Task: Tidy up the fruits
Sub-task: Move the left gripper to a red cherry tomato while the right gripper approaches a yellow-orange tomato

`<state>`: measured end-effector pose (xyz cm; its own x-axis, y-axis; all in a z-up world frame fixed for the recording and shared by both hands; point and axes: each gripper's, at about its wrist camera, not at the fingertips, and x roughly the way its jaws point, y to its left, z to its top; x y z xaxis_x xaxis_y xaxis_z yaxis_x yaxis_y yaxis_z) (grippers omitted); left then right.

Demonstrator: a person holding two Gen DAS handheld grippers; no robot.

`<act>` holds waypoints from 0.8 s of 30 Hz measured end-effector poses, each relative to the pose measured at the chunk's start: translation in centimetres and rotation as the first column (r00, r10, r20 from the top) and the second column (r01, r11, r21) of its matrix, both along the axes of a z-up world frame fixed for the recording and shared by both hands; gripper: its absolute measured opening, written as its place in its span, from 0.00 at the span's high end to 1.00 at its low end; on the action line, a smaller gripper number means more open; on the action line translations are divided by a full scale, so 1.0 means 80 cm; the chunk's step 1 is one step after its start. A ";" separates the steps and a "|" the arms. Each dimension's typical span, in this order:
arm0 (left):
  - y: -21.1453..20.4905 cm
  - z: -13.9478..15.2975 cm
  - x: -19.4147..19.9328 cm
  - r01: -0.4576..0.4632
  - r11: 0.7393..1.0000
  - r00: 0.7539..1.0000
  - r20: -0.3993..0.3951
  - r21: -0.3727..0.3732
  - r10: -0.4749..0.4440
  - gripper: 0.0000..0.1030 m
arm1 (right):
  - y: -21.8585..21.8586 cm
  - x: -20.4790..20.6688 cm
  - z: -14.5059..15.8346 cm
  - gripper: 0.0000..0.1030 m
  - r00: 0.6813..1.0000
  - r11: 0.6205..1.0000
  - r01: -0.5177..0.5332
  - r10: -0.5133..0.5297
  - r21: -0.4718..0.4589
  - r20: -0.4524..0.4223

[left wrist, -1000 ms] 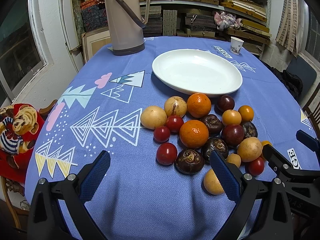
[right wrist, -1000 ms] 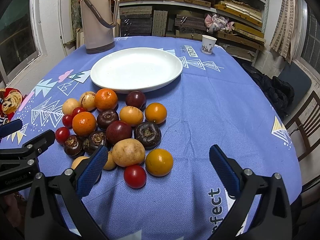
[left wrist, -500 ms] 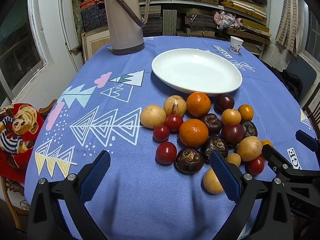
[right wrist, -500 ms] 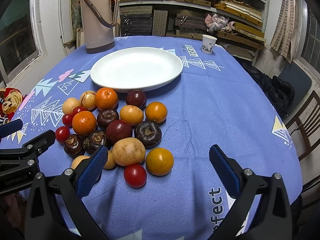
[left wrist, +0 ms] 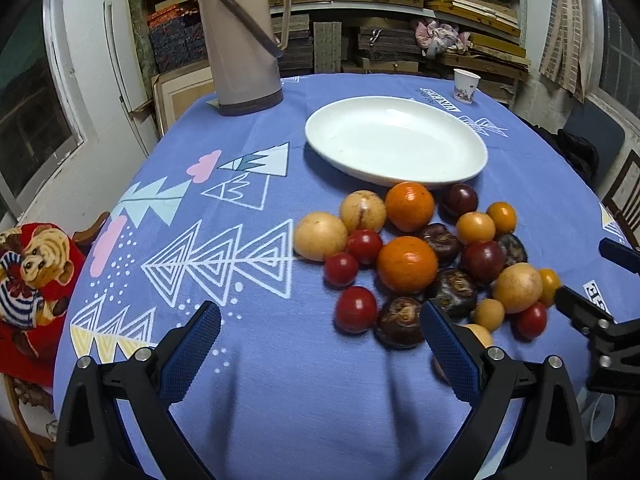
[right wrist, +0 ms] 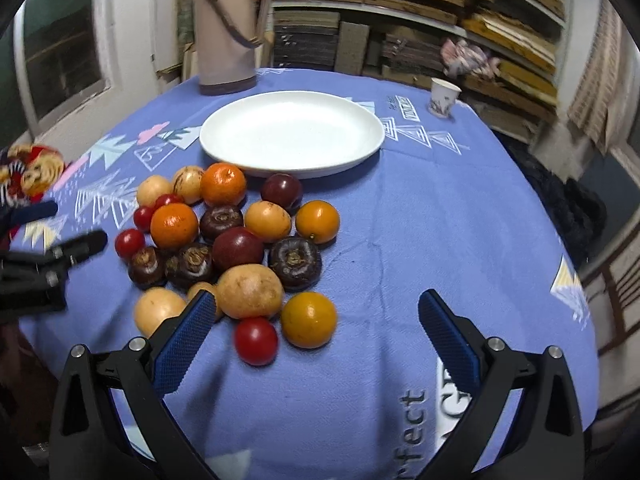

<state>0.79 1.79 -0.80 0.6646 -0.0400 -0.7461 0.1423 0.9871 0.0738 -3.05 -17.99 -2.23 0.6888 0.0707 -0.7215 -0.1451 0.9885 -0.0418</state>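
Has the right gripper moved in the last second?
Yes. The right gripper has swung rightward and forward: in its own view the white plate and fruit pile now sit further left and look larger.

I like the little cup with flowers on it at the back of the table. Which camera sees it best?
The right wrist view shows the small white paper cup with a flowery print best: it looks bigger there, though slightly blurred. The left wrist view also shows the cup, whole and sharper, standing on the blue patterned tablecloth, but smaller.
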 end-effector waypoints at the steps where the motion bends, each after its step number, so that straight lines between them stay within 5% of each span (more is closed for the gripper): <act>1: 0.005 -0.002 0.004 -0.003 1.000 1.000 -0.006 -0.003 0.003 0.03 | -0.001 0.001 -0.001 0.04 1.000 1.000 -0.011 0.011 0.005 -0.001; 17: -0.001 -0.038 0.044 0.085 0.996 0.990 -0.116 -0.001 -0.085 0.03 | 0.000 0.018 -0.020 0.04 0.974 0.976 -0.216 0.217 0.029 -0.058; 24: 0.004 -0.040 0.052 0.093 0.995 0.985 -0.144 -0.048 -0.099 0.15 | -0.004 0.024 -0.016 0.04 0.971 0.972 -0.232 0.233 0.025 -0.058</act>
